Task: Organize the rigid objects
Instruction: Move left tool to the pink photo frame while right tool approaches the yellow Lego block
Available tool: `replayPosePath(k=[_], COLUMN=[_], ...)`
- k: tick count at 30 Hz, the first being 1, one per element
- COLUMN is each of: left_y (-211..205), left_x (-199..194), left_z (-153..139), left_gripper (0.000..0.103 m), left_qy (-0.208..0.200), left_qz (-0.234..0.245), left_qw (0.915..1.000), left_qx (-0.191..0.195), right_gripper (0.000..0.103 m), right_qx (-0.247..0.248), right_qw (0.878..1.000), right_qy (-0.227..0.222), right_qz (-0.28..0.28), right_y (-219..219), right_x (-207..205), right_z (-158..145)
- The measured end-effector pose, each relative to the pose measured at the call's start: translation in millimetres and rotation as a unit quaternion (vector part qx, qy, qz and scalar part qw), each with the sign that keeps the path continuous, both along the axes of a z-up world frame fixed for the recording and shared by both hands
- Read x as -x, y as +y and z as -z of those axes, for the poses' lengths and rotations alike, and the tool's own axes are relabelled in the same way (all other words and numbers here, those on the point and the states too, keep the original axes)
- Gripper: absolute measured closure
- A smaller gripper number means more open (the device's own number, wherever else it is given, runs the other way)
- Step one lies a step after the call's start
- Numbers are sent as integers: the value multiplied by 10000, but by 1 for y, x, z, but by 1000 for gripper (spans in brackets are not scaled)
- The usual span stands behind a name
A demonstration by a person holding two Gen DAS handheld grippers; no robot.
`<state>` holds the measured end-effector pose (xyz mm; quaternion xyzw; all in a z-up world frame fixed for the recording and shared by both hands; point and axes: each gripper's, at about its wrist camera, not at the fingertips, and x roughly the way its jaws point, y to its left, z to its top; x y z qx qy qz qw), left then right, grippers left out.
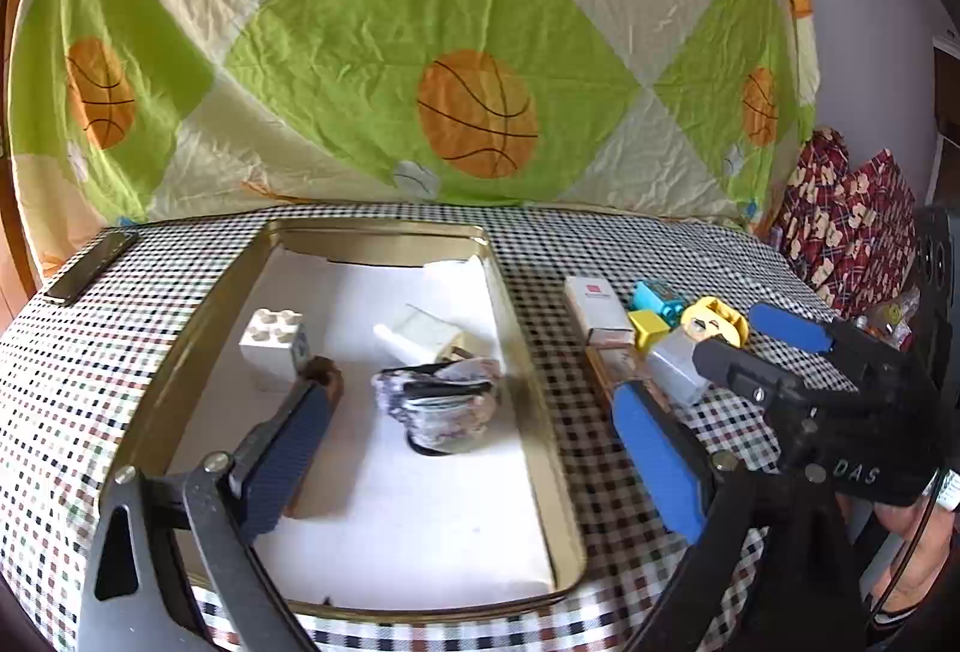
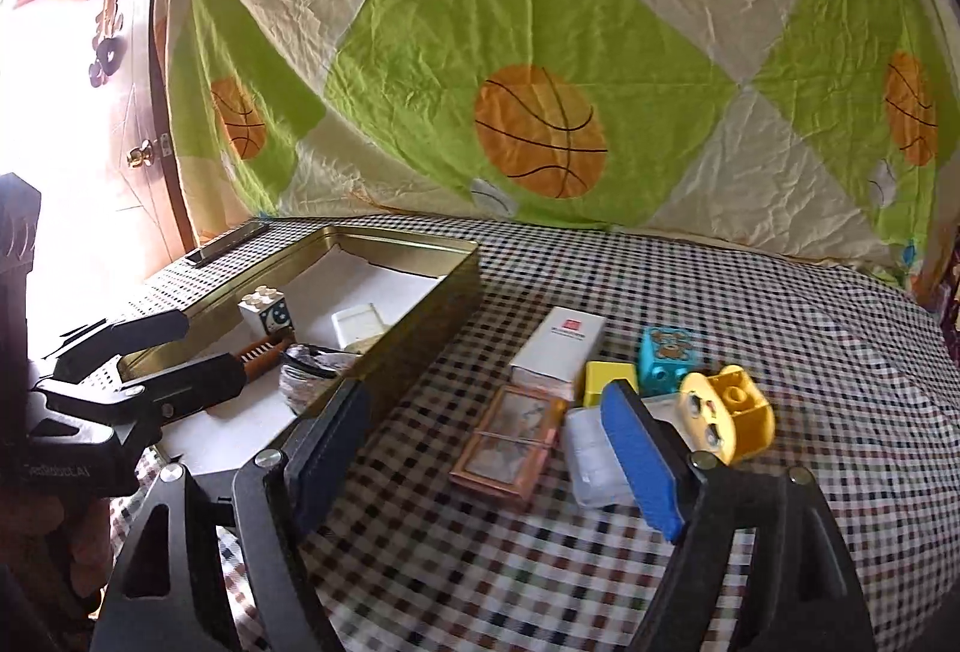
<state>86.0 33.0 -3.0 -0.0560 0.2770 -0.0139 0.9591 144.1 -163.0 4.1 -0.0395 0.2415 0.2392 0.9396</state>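
Hovering over the checked counter (image 2: pixel 600 268), both tools gape wide and empty: the left tool (image 1: pixel 474 448) above the gold tin (image 1: pixel 534 412), the right tool (image 2: pixel 486 448) near the loose pieces. Beyond lie a framed picture (image 2: pixel 510 442), white box (image 2: pixel 561 343) and yellow block (image 2: pixel 729 412); a white brick (image 1: pixel 273 337) sits inside the tin.

Daylight bright. Blown-out glare at nine o'clock in right wrist view, by the door (image 2: pixel 141 123). Fisheye bending, dark vignette at rims. Checked cloth (image 2: pixel 540 562) motion-blurred at six o'clock.
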Motion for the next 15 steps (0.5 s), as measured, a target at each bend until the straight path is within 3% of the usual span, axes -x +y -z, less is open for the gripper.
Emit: replayPosePath(k=[6, 11, 15], left_y=[-48, -85, -105], left_x=[-16, -29, -44], left_z=[6, 10, 15], left_gripper=[6, 6, 14], left_qy=[158, 238, 419], left_qz=[364, 549, 735], left_qw=[9992, 9975, 9953], left_qx=[-95, -385, -475], right_gripper=[22, 21, 21], right_qx=[-262, -276, -274], right_qw=[9970, 9950, 9933], right_qy=[21, 125, 206], right_qz=[732, 951, 1106], right_y=[-59, -77, -88], right_x=[-14, -23, -30], right_z=[-2, 5, 12])
